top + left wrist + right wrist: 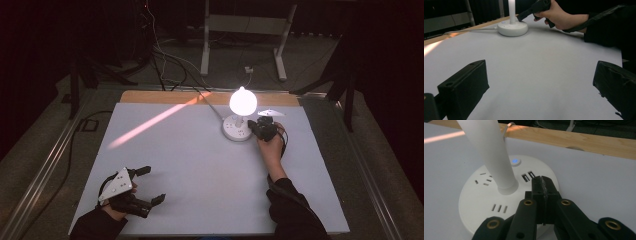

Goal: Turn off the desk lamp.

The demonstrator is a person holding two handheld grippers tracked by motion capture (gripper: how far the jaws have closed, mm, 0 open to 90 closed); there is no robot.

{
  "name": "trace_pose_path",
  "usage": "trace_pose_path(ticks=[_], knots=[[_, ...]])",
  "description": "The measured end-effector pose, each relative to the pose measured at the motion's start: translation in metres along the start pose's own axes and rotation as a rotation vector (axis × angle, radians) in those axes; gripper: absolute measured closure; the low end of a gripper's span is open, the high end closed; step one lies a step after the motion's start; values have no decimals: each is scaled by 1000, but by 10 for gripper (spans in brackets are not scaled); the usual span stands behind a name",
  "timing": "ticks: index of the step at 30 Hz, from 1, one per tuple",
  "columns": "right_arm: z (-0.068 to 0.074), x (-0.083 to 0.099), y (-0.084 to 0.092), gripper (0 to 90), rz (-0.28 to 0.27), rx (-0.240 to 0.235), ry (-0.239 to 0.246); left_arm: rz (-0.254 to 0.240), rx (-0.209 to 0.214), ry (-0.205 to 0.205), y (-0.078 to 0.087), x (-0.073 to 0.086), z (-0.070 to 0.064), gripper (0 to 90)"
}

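A white desk lamp stands at the back middle of the table, its bulb [243, 101] glowing above a round white base [235, 131]. The base has sockets, USB ports [528, 176] and a small blue-lit button [515, 161] beside the stem [487, 152]. My right gripper [251, 126] is shut with nothing between its jaws. Its closed tips [543, 181] sit over the base's top, just right of the stem; I cannot tell if they touch. My left gripper [152, 185] rests open near the front left of the table, its jaws wide apart over bare mat [541, 82].
A white mat [200, 170] covers the table, with a wooden strip [150, 96] along the far edge. The lamp's cord [212, 104] runs off the back. An orange streak of light [150, 125] crosses the mat's left half. Cables and a stand's legs [205, 55] lie on the floor beyond.
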State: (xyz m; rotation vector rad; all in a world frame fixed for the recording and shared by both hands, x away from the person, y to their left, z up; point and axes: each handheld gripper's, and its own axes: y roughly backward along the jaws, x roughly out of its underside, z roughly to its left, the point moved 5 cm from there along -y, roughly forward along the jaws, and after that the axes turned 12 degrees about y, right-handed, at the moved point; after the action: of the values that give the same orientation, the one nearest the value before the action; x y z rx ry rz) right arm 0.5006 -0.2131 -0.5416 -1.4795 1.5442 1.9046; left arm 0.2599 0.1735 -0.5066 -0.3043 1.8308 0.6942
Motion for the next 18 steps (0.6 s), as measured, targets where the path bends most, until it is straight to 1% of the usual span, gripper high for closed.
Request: trace_pose_path(ticks=[3,7,9,10,14,18], knots=[[0,0,0,900,6,9,8,-1,0,2,0,0,0,6],[-1,-2,1,900,12,4,-4,-3,0,0,0,0,0,6],[-1,-6,3,898,-12,5,-14,-5,-3,4,1,0,1,6],[-2,-8,5,886,-22,-3,-22,-3,-1,4,0,0,1,6],[-3,-20,13,779,-50,6,-14,-1,0,-1,0,0,0,6],[-5,-23,18,682,-55,11,-13,-4,-2,1,1,0,1,6]])
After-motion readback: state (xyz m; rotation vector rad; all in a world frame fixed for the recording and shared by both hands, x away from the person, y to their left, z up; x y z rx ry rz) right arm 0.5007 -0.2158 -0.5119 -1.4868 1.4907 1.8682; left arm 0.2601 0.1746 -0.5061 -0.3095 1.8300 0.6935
